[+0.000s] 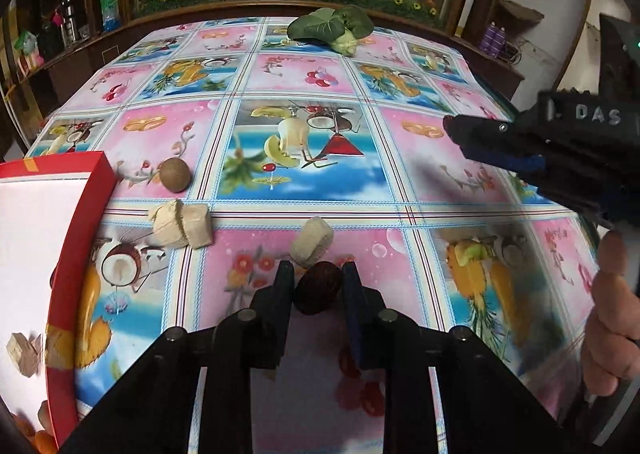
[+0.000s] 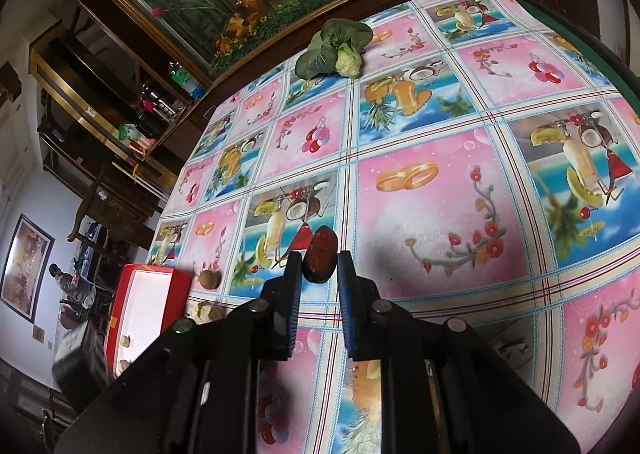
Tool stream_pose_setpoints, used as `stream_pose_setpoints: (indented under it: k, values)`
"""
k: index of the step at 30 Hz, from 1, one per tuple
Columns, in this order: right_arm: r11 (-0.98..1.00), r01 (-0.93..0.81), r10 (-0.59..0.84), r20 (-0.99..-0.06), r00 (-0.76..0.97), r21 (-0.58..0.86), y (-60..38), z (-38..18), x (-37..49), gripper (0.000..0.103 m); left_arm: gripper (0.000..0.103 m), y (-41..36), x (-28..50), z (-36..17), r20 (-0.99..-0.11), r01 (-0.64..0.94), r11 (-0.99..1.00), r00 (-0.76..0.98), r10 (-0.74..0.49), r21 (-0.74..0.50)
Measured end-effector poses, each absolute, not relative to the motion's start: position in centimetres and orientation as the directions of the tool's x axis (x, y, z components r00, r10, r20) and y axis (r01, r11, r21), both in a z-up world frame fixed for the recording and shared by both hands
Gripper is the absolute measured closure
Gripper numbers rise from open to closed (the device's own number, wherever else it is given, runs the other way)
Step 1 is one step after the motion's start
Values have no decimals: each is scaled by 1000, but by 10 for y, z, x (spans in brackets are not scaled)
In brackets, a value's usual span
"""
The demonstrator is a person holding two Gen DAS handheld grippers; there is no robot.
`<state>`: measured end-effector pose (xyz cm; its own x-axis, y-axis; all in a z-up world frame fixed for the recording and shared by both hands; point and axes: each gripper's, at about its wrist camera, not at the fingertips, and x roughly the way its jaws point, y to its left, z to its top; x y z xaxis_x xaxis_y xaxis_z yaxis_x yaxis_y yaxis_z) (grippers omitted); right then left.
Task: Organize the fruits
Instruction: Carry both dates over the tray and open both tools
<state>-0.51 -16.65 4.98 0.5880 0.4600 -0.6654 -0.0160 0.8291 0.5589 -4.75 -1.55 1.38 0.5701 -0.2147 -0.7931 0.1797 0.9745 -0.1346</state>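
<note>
left gripper (image 1: 316, 274): jaws pressed together on a dark red date (image 1: 319, 288), low centre of the left wrist view, just above the tablecloth (image 1: 420, 181).
right gripper (image 2: 319, 260): clamped on a second date (image 2: 320, 260), centre of the right wrist view, held over the cloth; in the left view it shows at the right edge (image 1: 472, 137).
red box (image 1: 80, 238): lower left of the left wrist view, white inside, with a few pale pieces (image 1: 24, 350) already in it near the bottom edge.
done so far: judging by the box, a small share is packed.
left on the cloth: a round brown longan-like fruit (image 1: 175, 175) beside the box corner, a tied pale block (image 1: 182, 223) below it, a pale chunk (image 1: 312, 242) just beyond the left gripper's tips, and a leafy green vegetable (image 1: 332, 27) at the far edge, top centre.
progress: early to middle, by my reading; both dates are not yet in the box.
writing: "das" in pale letters on the right gripper's body (image 1: 598, 113), upper right of the left view; nothing else legible.
</note>
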Motion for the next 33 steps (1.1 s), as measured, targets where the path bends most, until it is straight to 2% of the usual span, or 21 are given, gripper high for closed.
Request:
stream_pose_setpoints:
  k: [1, 3, 9, 11, 14, 18, 24, 33]
  values:
    - [830, -17, 460, -666, 587, 558, -166, 50, -5, 84, 78, -14, -47, 13, -797, 173, 975, 564, -216, -142]
    - [835, -15, 453, -671, 588, 551, -166, 48, -5, 84, 67, -14, -48, 13, -794, 188, 970, 561, -234, -153]
    - [839, -3, 442, -679, 586, 544, -167, 46, -4, 84, 67, -14, -50, 12, -793, 183, 971, 564, -230, -152]
    - [841, -5, 440, -678, 589, 541, -166, 46, -4, 84, 68, -14, -50, 13, -794, 186, 972, 564, -227, -147]
    - [842, -4, 437, -678, 591, 540, -166, 47, -4, 84, 84, -13, -51, 12, -796, 185, 972, 562, -223, -142]
    - [841, -7, 439, -675, 594, 541, -167, 47, -4, 84, 85, -11, -58, 14, -792, 199, 970, 567, -228, -136]
    - [835, -30, 457, -662, 594, 550, -165, 50, -6, 84, 85, 19, -86, 40, -739, 148, 981, 647, -189, -122]
    - [821, -201, 524, -566, 636, 534, -134, 70, -24, 83, 85, 90, -132, 81, -621, -26, 1000, 783, 12, -13]
